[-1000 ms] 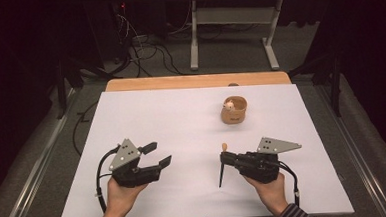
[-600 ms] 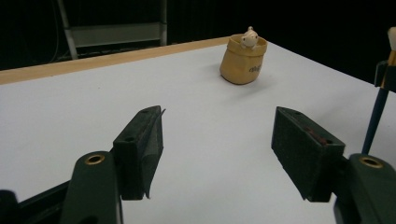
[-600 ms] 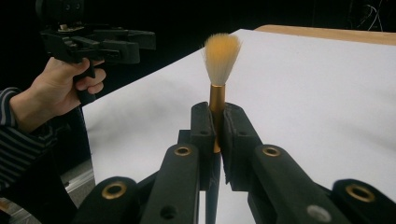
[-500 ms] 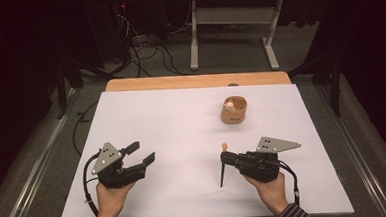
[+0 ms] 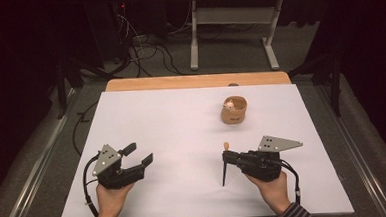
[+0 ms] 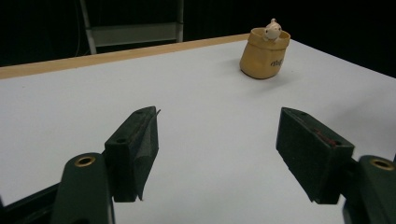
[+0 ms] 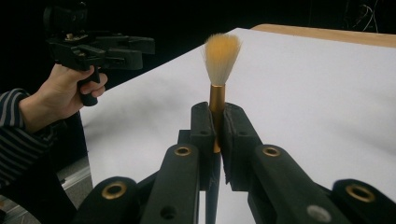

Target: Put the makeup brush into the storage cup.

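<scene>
My right gripper (image 5: 225,159) pinches a brush (image 7: 219,70) by its gold collar, bristles pointing toward the far edge, handle toward me, while my left gripper (image 5: 139,154) gapes empty.

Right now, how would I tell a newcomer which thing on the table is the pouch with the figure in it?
Start at the white table and look to its far right part, ahead of the right gripper that grips a brush. The tan pouch stands there alone and upright. A small pale figure pokes out of its open top, and nothing else on the table is tan.
</scene>
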{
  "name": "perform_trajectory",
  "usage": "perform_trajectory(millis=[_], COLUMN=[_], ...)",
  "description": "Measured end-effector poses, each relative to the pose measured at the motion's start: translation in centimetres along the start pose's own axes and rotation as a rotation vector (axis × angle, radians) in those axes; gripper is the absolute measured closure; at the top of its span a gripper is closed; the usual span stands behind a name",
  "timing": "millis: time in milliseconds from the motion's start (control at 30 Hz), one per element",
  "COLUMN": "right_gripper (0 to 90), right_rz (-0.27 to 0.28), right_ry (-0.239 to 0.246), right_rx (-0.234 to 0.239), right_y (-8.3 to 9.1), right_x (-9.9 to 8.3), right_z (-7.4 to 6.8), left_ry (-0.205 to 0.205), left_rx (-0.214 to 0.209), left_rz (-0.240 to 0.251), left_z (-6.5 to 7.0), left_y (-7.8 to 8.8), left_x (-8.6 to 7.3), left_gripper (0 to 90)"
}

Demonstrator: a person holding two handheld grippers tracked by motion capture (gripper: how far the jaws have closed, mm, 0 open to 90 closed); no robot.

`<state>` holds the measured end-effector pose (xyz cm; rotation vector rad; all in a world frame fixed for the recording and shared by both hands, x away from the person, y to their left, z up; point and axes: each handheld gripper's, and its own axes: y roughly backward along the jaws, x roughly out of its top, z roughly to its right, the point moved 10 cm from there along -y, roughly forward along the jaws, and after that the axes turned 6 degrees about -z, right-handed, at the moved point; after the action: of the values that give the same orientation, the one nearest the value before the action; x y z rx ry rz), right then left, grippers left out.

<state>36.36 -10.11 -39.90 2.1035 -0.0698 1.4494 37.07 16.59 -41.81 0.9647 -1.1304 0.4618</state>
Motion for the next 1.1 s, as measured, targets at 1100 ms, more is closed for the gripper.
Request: perform_trajectory(millis=[1100], right_gripper=[86.2], right_rz=[0.015], right_ry=[0.024], right_rx=[-0.166], right_y=[3.8], right_x=[5.4], right_z=[5.5], left_ry=[-0.001], left_rx=[0.003], left_rz=[-0.021], left_z=[-0.1], left_y=[-0.7], left_x=[-0.6], left_gripper=[29.4])
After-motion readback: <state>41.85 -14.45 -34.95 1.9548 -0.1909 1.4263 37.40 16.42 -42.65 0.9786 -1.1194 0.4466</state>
